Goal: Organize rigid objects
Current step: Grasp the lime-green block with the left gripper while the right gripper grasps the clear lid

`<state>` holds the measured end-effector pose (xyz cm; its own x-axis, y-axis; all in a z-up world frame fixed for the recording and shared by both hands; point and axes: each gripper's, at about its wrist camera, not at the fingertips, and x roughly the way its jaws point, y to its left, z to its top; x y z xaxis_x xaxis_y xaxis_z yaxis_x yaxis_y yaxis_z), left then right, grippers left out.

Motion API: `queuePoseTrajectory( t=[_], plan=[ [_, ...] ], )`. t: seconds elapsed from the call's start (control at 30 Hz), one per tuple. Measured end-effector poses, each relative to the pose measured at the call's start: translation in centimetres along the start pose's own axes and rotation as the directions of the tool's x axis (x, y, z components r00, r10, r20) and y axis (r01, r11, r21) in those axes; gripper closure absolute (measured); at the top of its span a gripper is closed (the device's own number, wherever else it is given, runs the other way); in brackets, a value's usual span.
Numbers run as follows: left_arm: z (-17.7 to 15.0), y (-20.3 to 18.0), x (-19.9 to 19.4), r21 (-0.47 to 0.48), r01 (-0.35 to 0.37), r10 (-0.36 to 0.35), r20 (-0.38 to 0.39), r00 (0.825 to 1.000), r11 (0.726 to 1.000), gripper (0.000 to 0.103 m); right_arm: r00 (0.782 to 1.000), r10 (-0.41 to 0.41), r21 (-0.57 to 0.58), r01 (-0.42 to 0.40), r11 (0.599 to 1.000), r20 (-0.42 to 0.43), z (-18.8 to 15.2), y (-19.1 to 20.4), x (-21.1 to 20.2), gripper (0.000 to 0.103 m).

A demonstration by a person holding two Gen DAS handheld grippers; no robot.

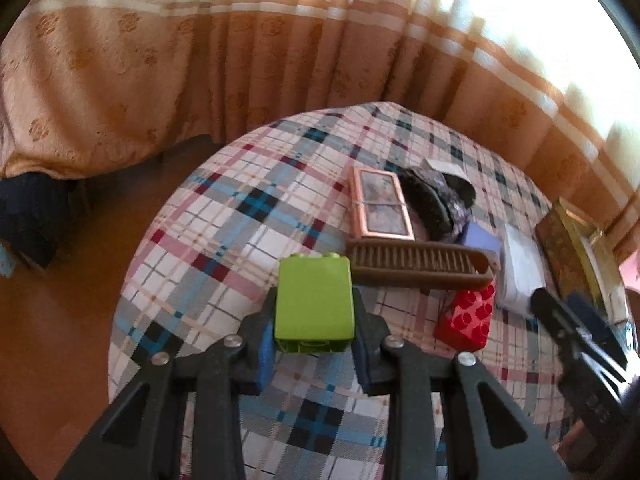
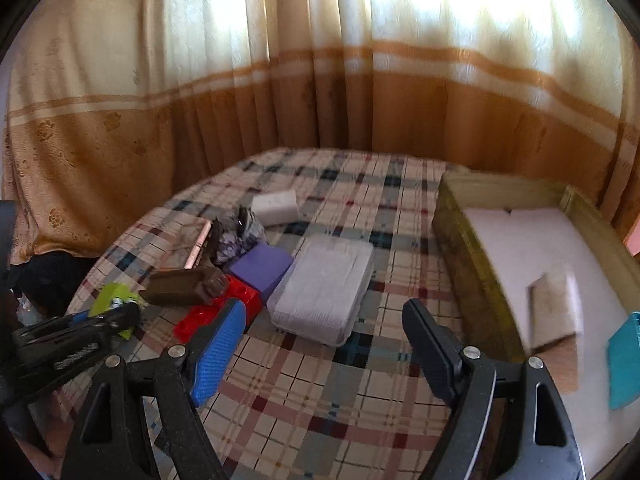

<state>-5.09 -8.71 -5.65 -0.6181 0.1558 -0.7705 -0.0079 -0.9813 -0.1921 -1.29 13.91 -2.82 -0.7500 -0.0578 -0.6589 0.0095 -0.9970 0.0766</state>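
A lime-green toy brick (image 1: 314, 300) is held just above the plaid bedspread (image 1: 224, 248), with my left gripper (image 1: 315, 320) shut on its two sides. To its right lie a red studded brick (image 1: 466, 316) and a brown ribbed comb-like piece (image 1: 420, 266). In the right wrist view my right gripper (image 2: 326, 308) is open and holds nothing, hovering before a flat white case (image 2: 320, 292). The red brick (image 2: 218, 312) lies by its blue left pad. The left gripper (image 2: 100, 320) with the green brick (image 2: 112, 296) shows at far left.
A pink-framed picture (image 1: 380, 208), a dark cloth bundle (image 1: 436, 200), a purple block (image 2: 260, 268) and a white block (image 2: 276, 202) lie mid-bed. At right stands an open box (image 2: 460, 232) lined with white foam, holding a beige block (image 2: 554, 308) and a teal item (image 2: 626, 360). Curtains hang behind.
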Motion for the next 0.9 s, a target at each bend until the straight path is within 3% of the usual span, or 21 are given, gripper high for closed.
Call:
queuePoseTrajectory(
  t=[0.07, 0.2, 0.27, 0.43, 0.57, 0.63, 0.73, 0.9],
  plan=[
    [0.0, 0.5, -0.2, -0.029, 0.008, -0.008, 0.016, 1.0, 1.0, 0.072, 1.0, 0.003, 0.02, -0.003, 1.0, -0.018, 0.4, 0.0, 0.8, 0.021],
    [0.0, 0.8, -0.2, -0.047, 0.026, -0.025, 0.022, 0.999, 0.999, 0.072, 0.996, -0.005, 0.018, 0.007, 1.0, -0.092, 1.1, 0.3, 3.0, 0.039],
    [0.0, 0.7, -0.1, -0.043, 0.015, -0.014, 0.017, 1.0, 0.999, 0.072, 0.99, -0.011, 0.036, 0.016, 0.999, -0.144, 1.3, 0.2, 4.3, 0.039],
    [0.0, 0.1, 0.2, -0.017, -0.015, 0.015, 0.009, 1.0, 1.0, 0.072, 0.986, -0.077, -0.009, 0.076, 0.997, -0.148, 2.0, 0.6, 5.5, 0.042],
    [-0.1, 0.1, 0.1, -0.016, -0.025, 0.025, 0.012, 1.0, 1.0, 0.072, 0.989, -0.045, 0.005, 0.046, 0.999, -0.139, 1.5, 0.3, 4.7, 0.046],
    [-0.1, 0.1, 0.0, -0.011, -0.042, 0.042, 0.022, 0.999, 0.999, 0.072, 0.995, -0.004, 0.048, 0.009, 0.999, -0.102, 1.3, -0.4, 3.5, 0.047],
    [-0.2, -0.4, -0.7, 0.01, -0.071, 0.07, 0.062, 0.996, 0.997, 0.072, 0.996, 0.081, 0.097, -0.084, 0.992, 0.043, 0.9, -1.4, 0.6, 0.047],
    [-0.3, -1.0, -1.7, 0.041, -0.084, 0.079, 0.116, 0.99, 0.996, 0.072, 0.973, 0.082, 0.07, -0.099, 0.993, 0.214, -0.1, -1.3, -3.4, 0.047]
  ],
)
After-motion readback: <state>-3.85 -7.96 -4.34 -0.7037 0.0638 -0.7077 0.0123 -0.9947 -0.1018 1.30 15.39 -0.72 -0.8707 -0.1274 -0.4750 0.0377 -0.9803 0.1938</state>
